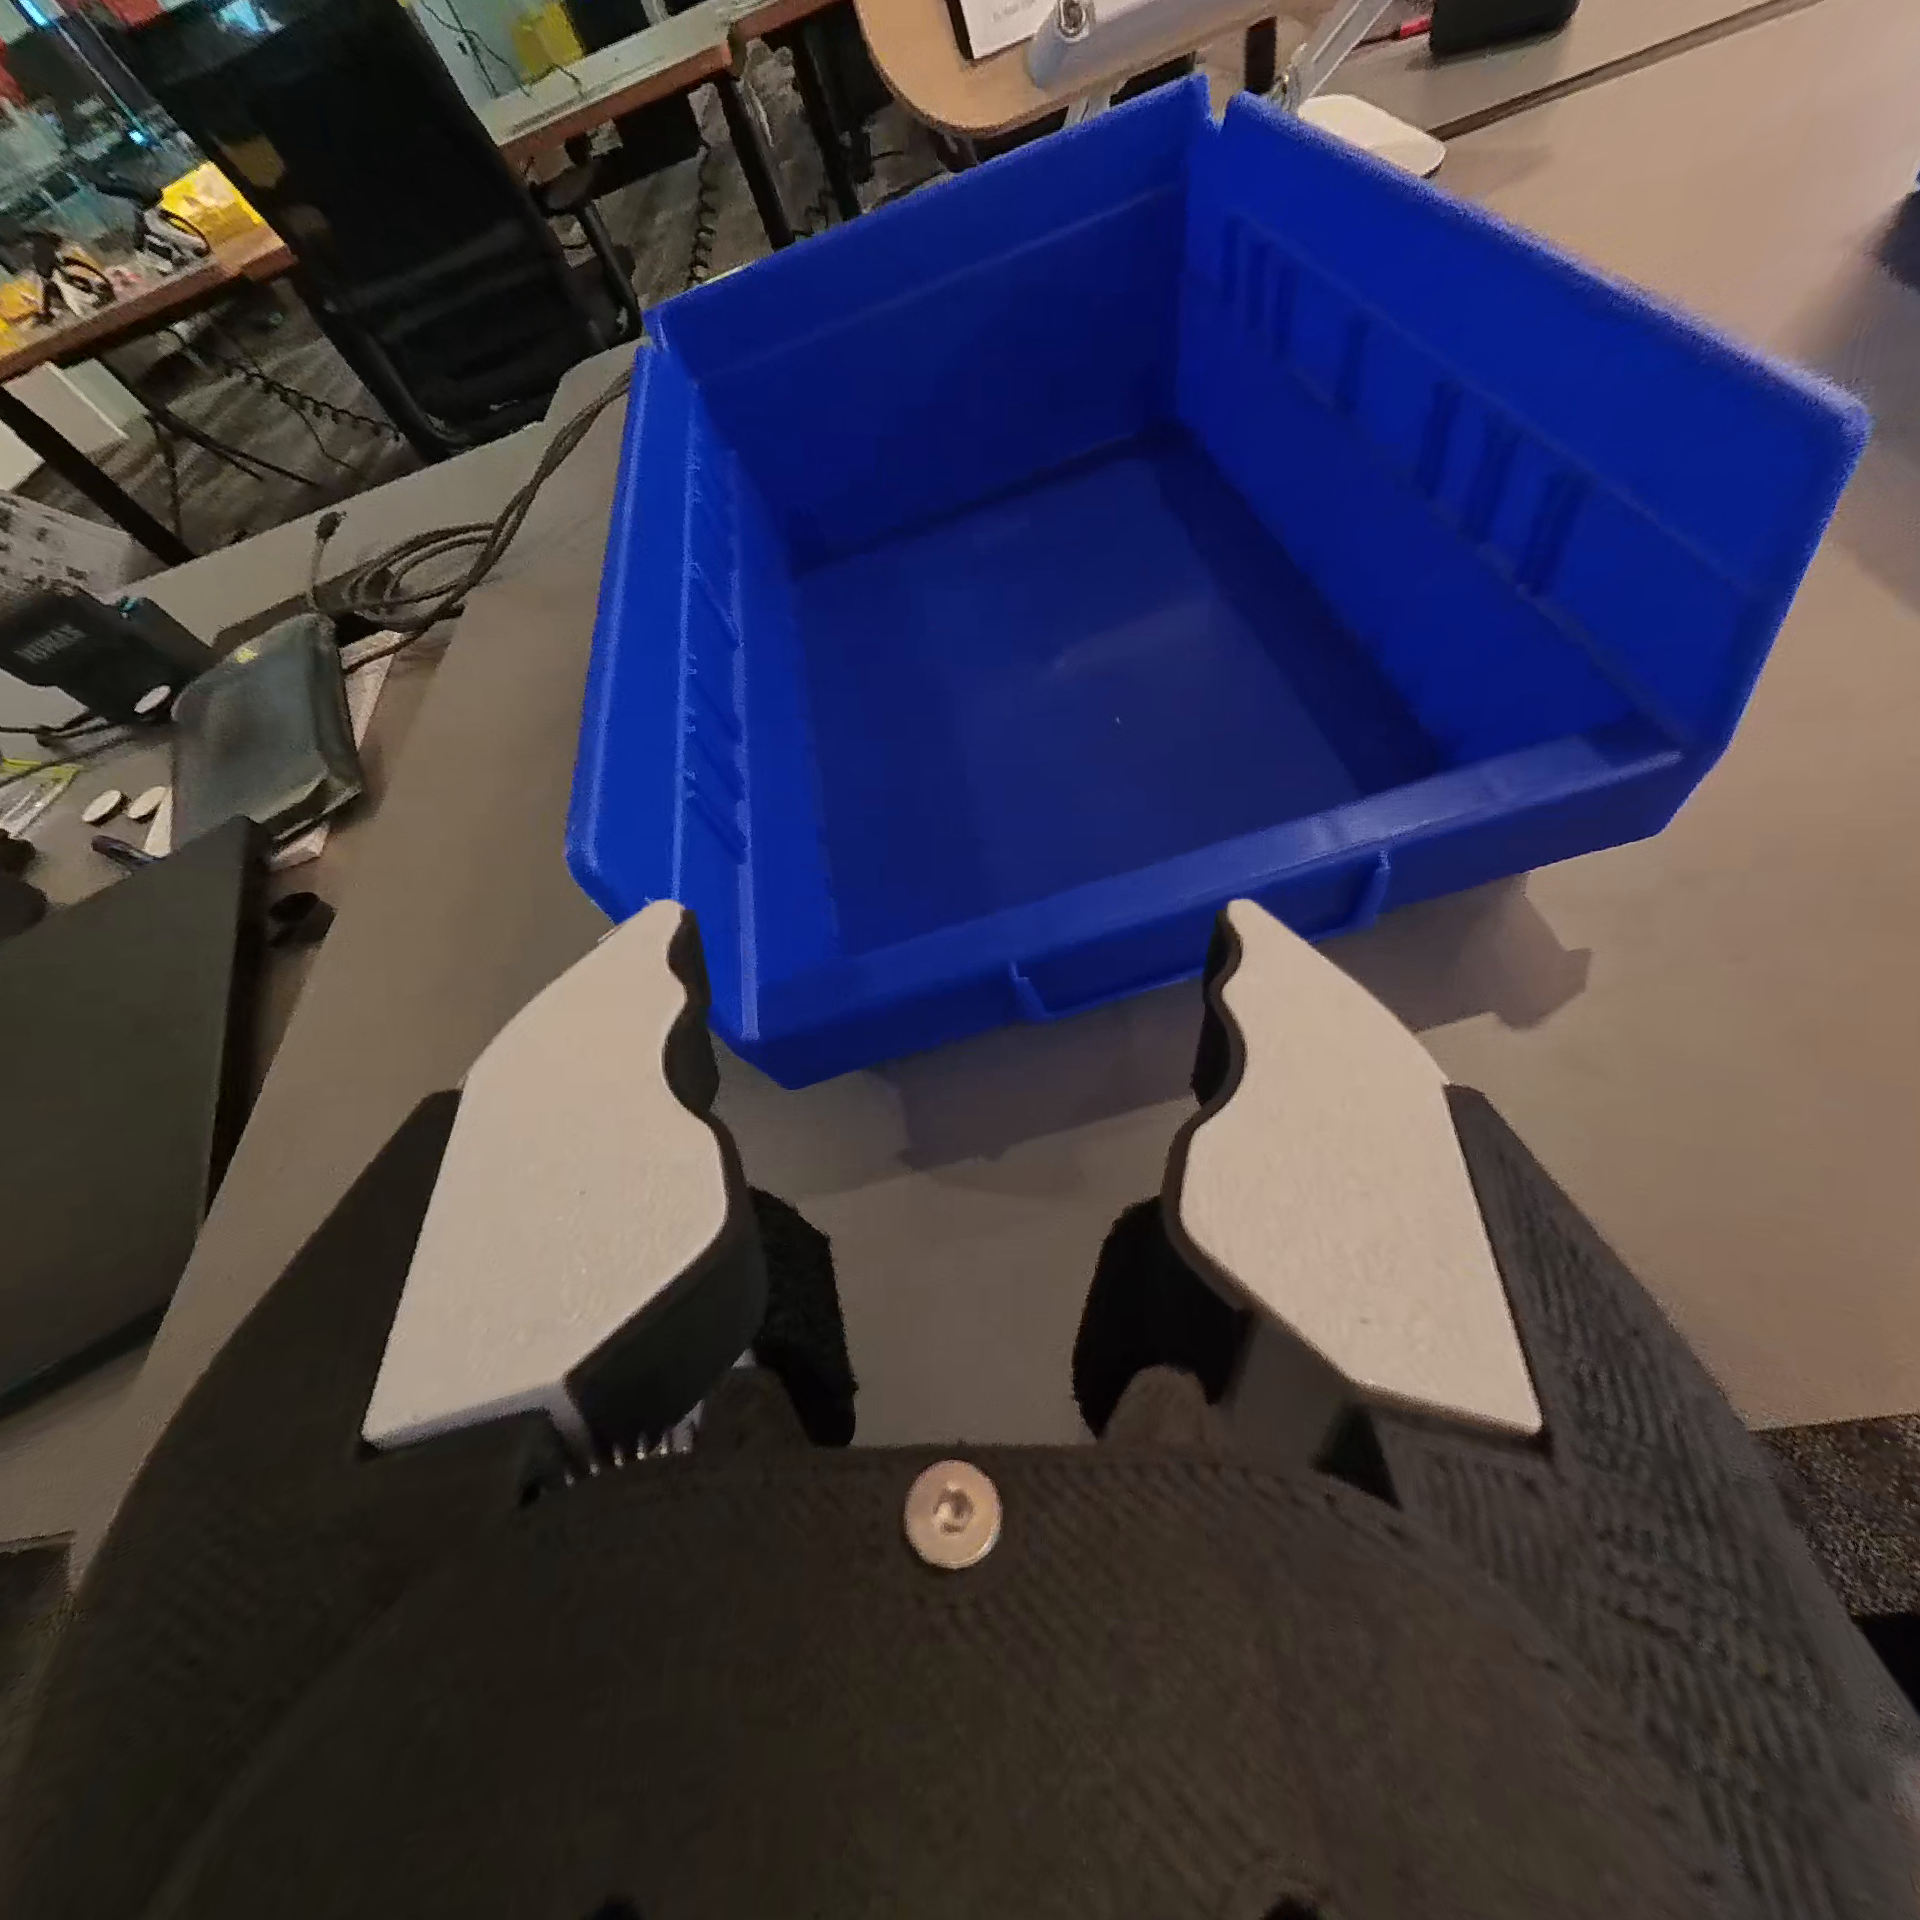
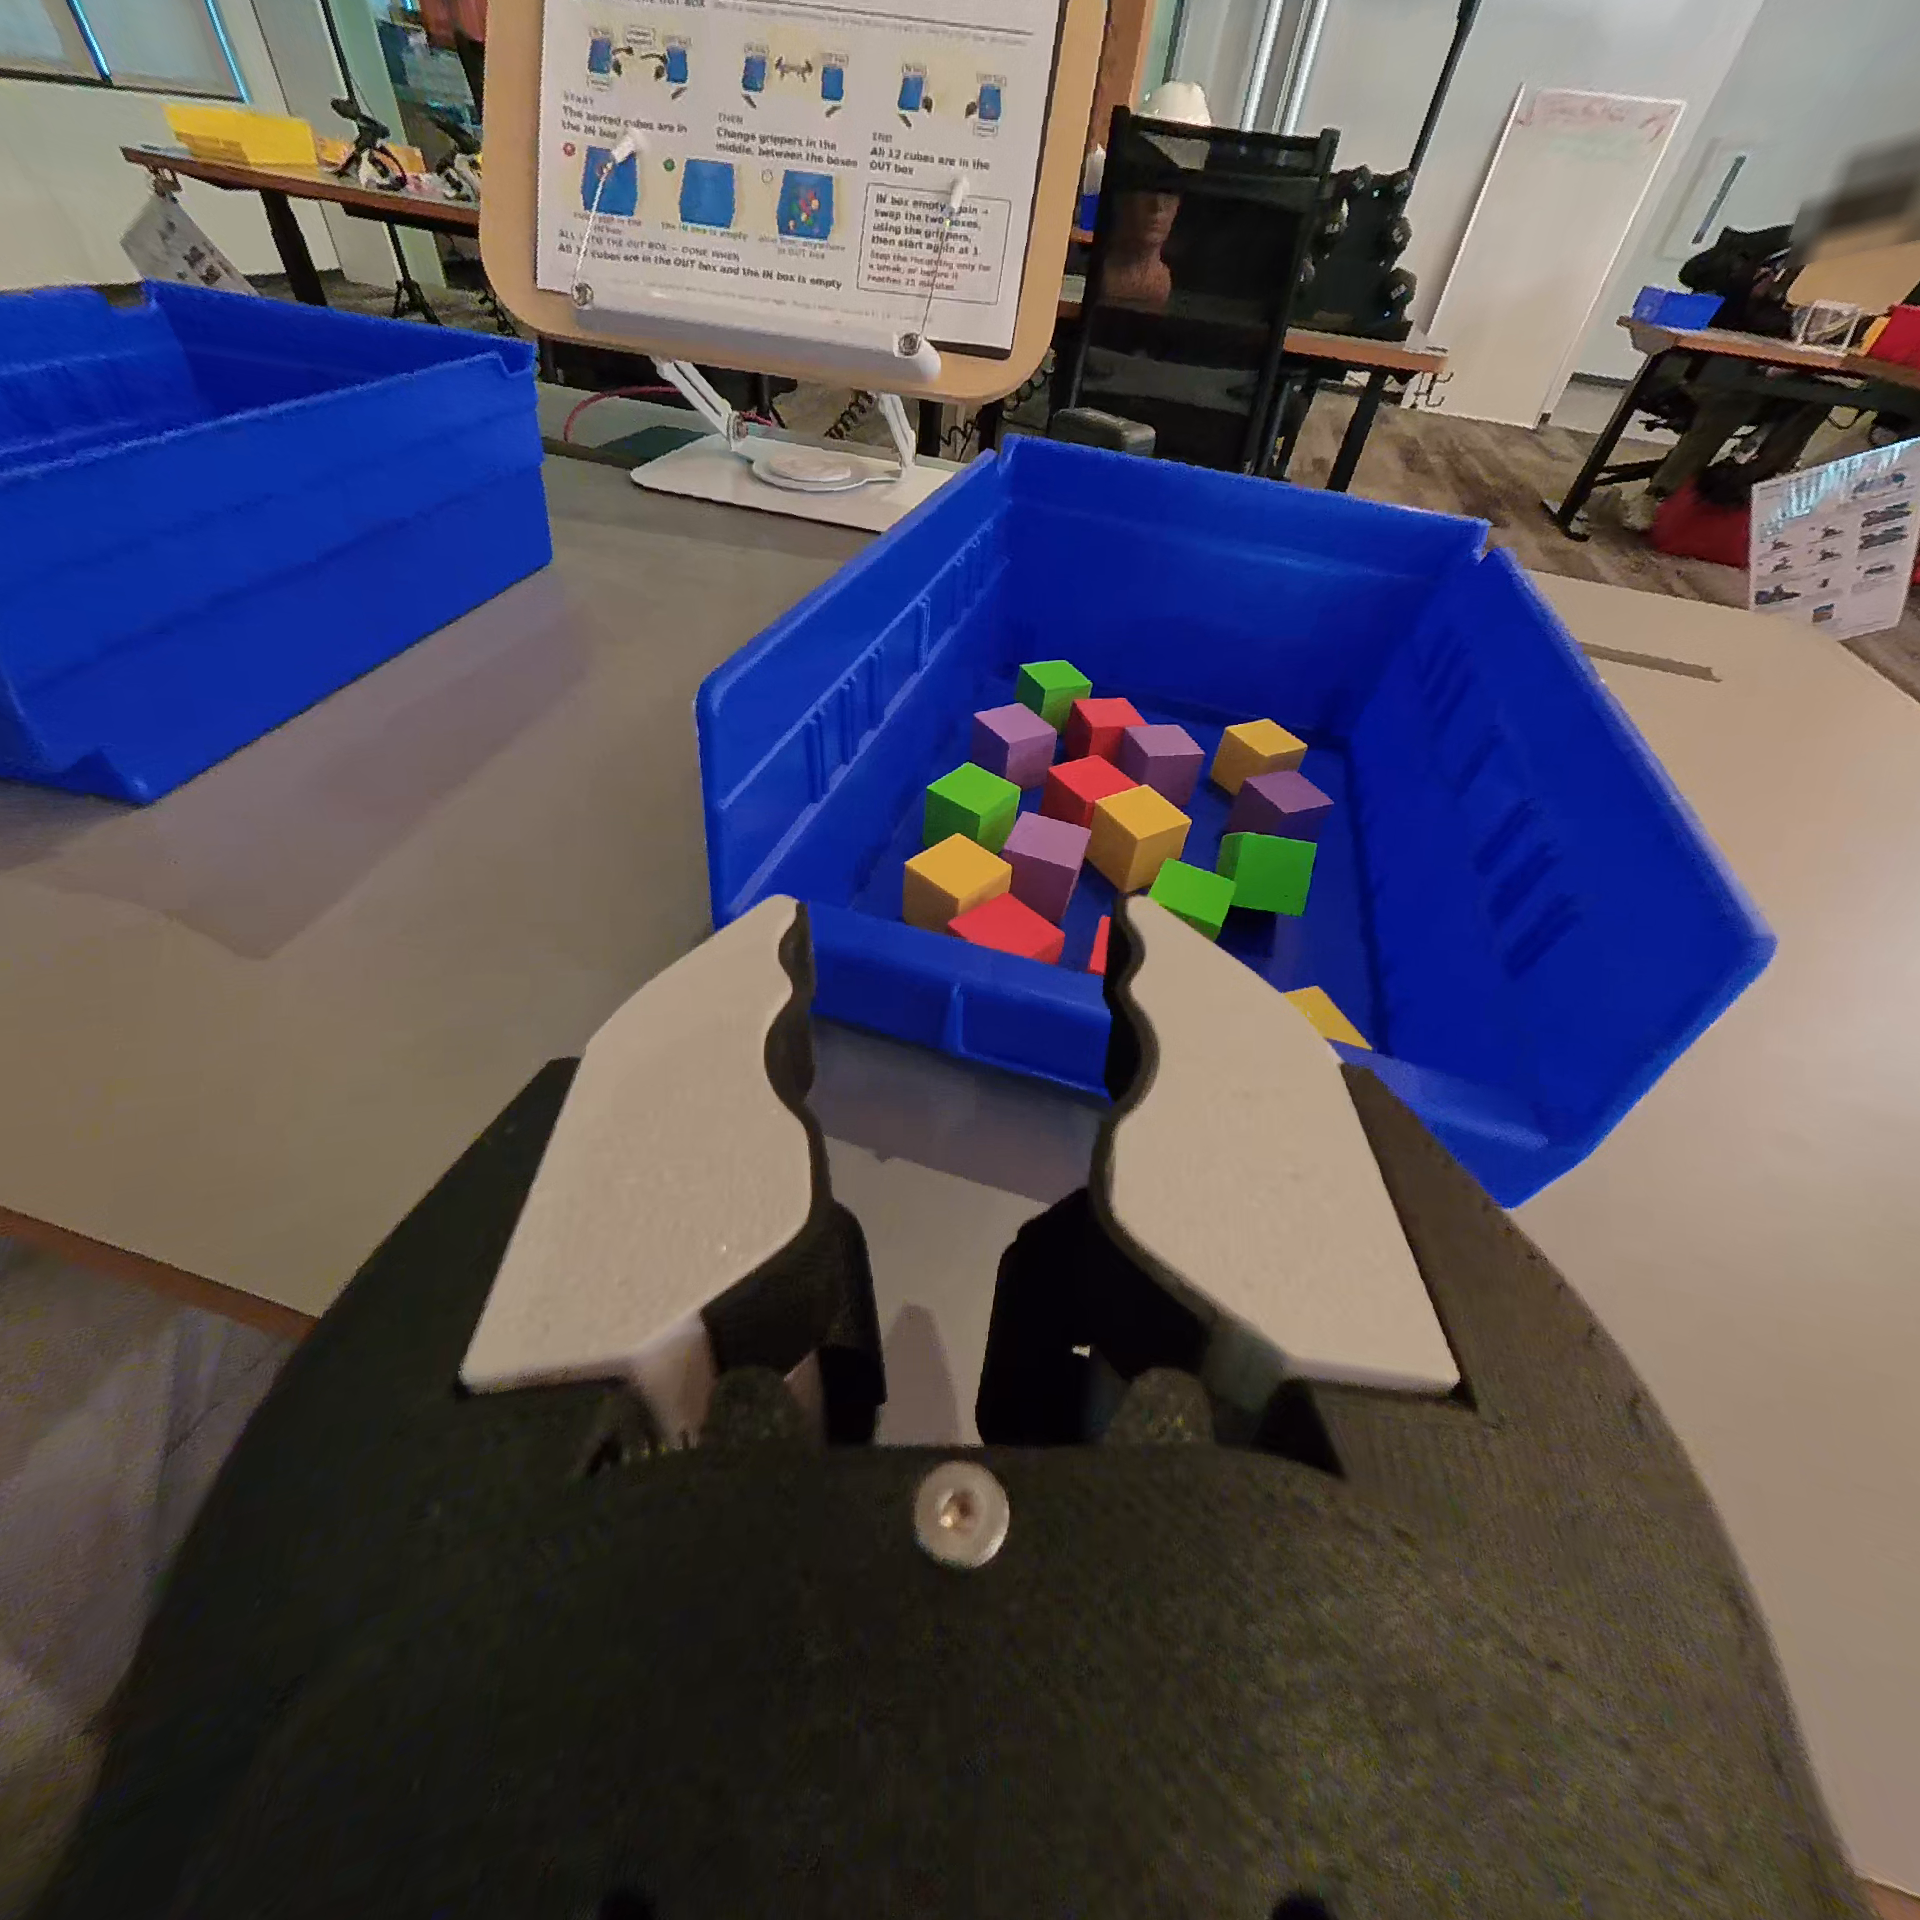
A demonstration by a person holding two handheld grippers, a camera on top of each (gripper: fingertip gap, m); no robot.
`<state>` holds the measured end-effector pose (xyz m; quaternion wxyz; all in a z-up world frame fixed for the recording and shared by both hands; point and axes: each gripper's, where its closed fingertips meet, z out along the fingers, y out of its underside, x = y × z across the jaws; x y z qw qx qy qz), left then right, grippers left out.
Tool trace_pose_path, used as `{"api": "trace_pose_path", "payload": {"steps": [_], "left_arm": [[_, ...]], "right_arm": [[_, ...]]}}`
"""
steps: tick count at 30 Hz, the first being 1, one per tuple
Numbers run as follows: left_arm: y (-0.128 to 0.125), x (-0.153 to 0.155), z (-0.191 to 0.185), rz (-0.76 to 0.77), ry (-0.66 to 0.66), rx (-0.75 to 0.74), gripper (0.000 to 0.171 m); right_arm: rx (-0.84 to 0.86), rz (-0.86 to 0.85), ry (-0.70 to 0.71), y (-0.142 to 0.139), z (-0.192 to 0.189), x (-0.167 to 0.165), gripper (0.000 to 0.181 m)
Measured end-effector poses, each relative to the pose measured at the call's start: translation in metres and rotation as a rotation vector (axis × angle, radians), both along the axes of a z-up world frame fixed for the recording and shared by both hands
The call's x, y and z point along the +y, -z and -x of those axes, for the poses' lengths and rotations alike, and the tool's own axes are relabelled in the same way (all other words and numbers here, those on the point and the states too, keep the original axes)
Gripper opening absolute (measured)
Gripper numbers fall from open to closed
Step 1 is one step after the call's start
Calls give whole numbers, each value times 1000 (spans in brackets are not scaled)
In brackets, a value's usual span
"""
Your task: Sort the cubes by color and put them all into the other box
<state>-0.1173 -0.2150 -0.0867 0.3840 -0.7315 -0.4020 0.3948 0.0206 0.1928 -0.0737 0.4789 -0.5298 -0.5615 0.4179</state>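
1. Our left gripper (image 1: 951,925) is spread wide and grasps nothing, hovering just before the near lip of an empty blue plastic bin (image 1: 1455,582).
2. Our right gripper (image 2: 961,925) is parted and bare, its tips over the front wall of a second blue plastic bin (image 2: 1538,883) holding small coloured wooden cubes (image 2: 1138,831).

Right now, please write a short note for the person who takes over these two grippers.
Left gripper: open, holds nothing, just before the front lip of the empty blue bin.
Right gripper: open, holds nothing, at the front lip of the blue bin with cubes.
The coloured cubes, green, purple, red and yellow, all lie loose in that bin.
No cube is lifted; the empty bin stands to its left on the grey table.
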Motion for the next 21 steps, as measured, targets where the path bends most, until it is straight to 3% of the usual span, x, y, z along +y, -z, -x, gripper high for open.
{"api": "trace_pose_path", "payload": {"steps": [7, 11, 17, 21], "left_arm": [[9, 6, -1, -31, 22, -38, 92], [-2, 5, -3, -106, 35, -25, 92], [-43, -25, 1, -231, -16, 61, 91], [-33, -40, 16, -266, -22, 11, 92]], "right_arm": [[-7, -9, 0, 1, 0, 0, 54], [1, 5, -3, -2, 2, -5, 56], [12, 18, -51, -11, 12, -40, 61], [-13, 8, -40, -10, 30, -56, 59]]}}
